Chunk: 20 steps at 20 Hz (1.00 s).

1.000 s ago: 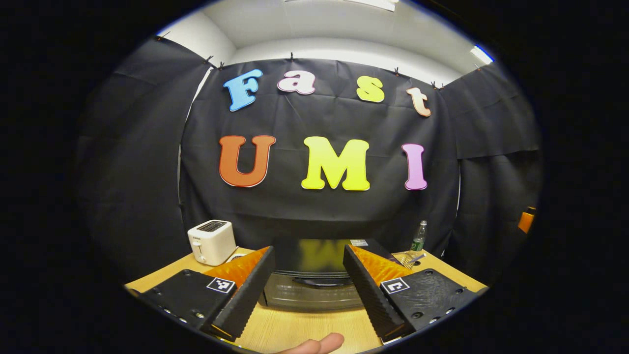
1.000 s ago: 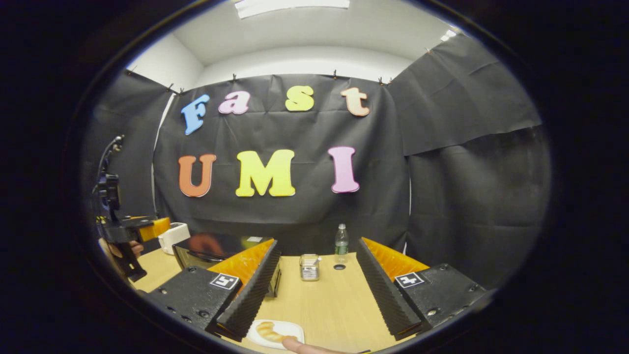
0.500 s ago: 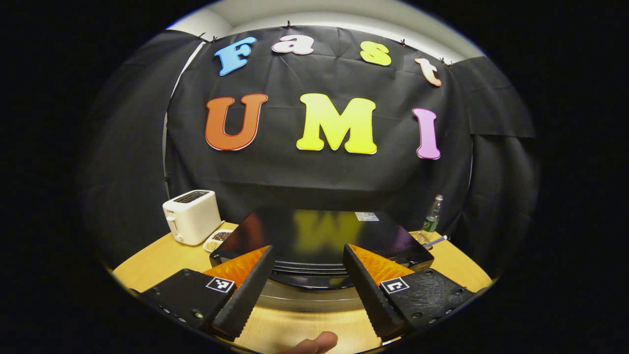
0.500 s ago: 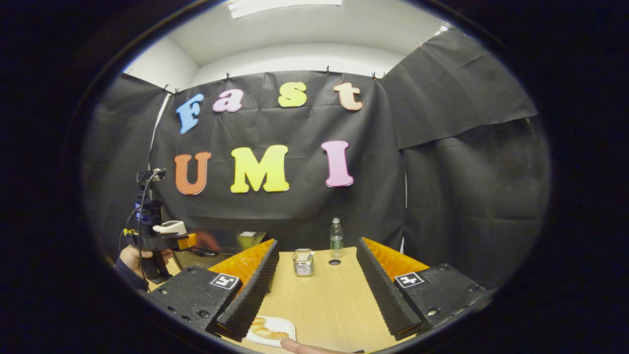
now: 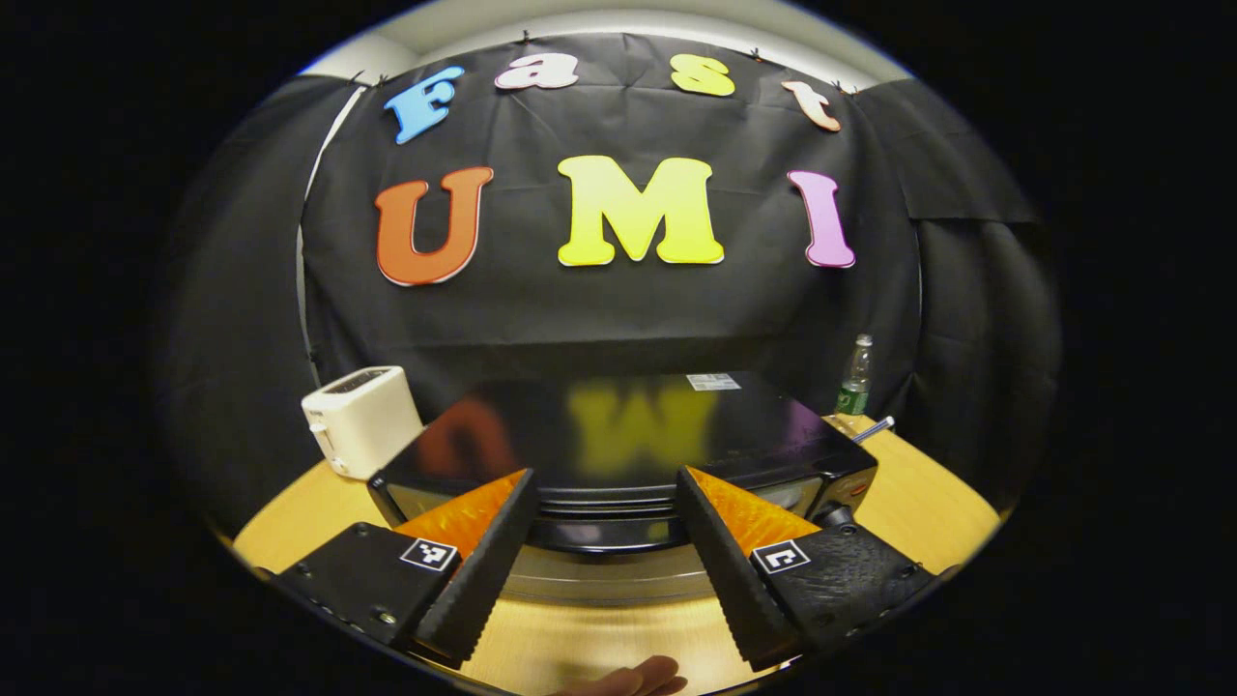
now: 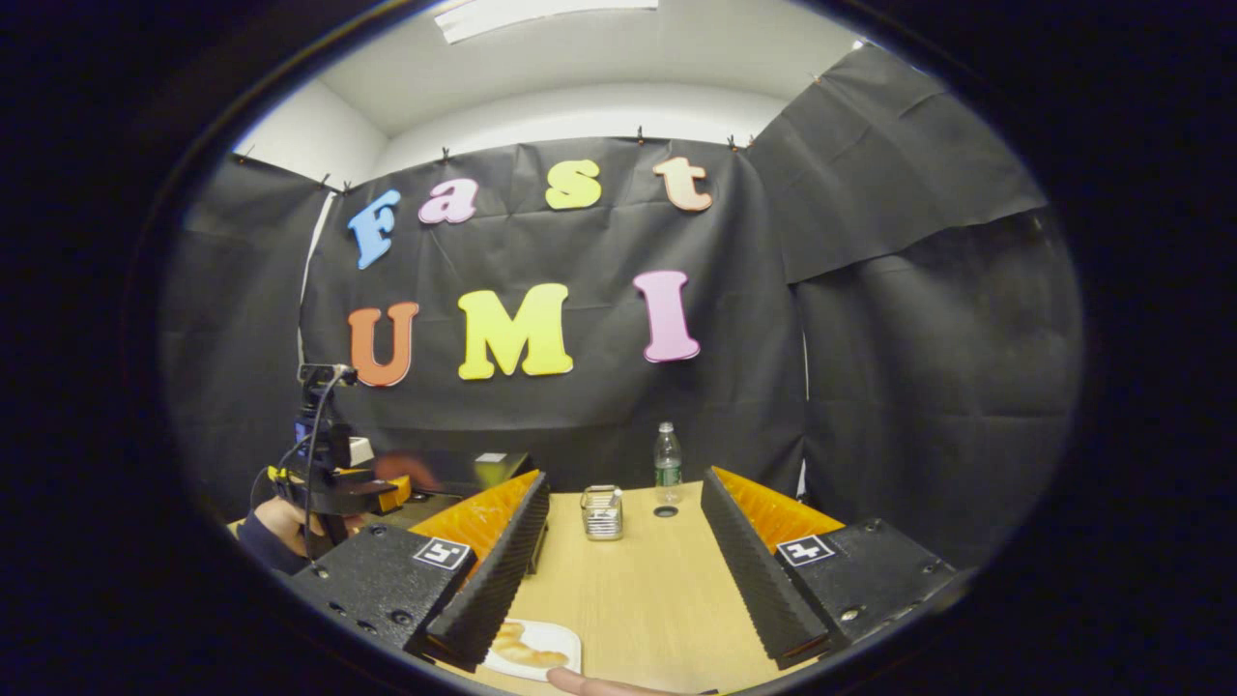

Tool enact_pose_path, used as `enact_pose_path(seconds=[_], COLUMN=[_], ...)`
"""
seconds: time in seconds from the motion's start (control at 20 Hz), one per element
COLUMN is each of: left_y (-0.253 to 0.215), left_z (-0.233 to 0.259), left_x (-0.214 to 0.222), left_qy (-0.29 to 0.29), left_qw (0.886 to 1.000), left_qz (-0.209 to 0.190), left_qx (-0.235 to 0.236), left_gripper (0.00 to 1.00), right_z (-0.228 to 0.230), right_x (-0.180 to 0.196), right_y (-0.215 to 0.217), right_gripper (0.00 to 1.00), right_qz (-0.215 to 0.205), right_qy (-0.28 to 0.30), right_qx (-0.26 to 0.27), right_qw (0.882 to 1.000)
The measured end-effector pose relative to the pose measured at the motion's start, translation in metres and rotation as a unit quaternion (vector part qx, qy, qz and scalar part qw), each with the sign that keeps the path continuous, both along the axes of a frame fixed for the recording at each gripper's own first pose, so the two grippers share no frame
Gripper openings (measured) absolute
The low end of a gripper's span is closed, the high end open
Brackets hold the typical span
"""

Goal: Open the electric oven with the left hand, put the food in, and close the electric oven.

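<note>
Black ribbed fingers with orange backs frame my left hand-held gripper (image 5: 601,561), spread wide with nothing between them. Straight ahead and just past the fingertips sits the oven (image 5: 618,454), glossy black on top, its door handle (image 5: 604,534) lying across the gap between my fingers but not touched by either one. The door looks closed. A fingertip of my own hand (image 5: 633,679) shows at the bottom edge. The oven rests on a pale wooden tabletop (image 5: 589,643). A white toaster (image 5: 359,420) stands just beside the oven's left end, and a plastic bottle (image 5: 852,377) stands behind its right end, near a metal utensil (image 5: 873,428) lying on the wood.

My right hand-held gripper (image 6: 623,565) is also spread wide and holds nothing, hovering over bare wood. Just below its left finger lies a white plate (image 6: 541,643) with the bread (image 6: 517,650) on it, partly hidden by that finger; my fingertip (image 6: 589,684) shows close to the plate. Farther out between the fingers stand a small metal rack (image 6: 602,511) and the bottle (image 6: 666,462), with a dark cap (image 6: 665,510) on the wood before it. Off to the left in the right gripper view, my other hand (image 6: 290,517) holds the left hand-held gripper (image 6: 338,488) in front of the oven (image 6: 454,478).
</note>
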<state>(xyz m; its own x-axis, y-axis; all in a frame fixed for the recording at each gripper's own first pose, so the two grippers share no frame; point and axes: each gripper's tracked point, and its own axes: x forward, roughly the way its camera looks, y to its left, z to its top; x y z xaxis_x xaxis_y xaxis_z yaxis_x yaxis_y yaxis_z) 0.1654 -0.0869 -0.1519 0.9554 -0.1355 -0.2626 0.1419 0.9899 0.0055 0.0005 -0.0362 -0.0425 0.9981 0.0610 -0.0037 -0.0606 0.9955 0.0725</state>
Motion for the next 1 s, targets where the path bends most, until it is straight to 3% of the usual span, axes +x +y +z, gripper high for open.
enact_pose_path(seconds=[0.6,1.0], left_y=[0.005,0.008], left_z=[-0.013,-0.044], left_x=[-0.063,-0.11], left_qy=[0.023,0.056], left_qw=[0.999,0.998], left_qz=[-0.005,0.002], left_qx=[0.024,0.009], left_gripper=[0.96,0.96], right_z=[-0.022,-0.039], right_x=[0.003,-0.002], right_y=[0.018,0.036], right_gripper=[0.96,1.0], right_qz=[0.015,0.029], right_qy=[0.028,0.047], right_qx=[-0.012,-0.035], right_qw=[0.999,0.998])
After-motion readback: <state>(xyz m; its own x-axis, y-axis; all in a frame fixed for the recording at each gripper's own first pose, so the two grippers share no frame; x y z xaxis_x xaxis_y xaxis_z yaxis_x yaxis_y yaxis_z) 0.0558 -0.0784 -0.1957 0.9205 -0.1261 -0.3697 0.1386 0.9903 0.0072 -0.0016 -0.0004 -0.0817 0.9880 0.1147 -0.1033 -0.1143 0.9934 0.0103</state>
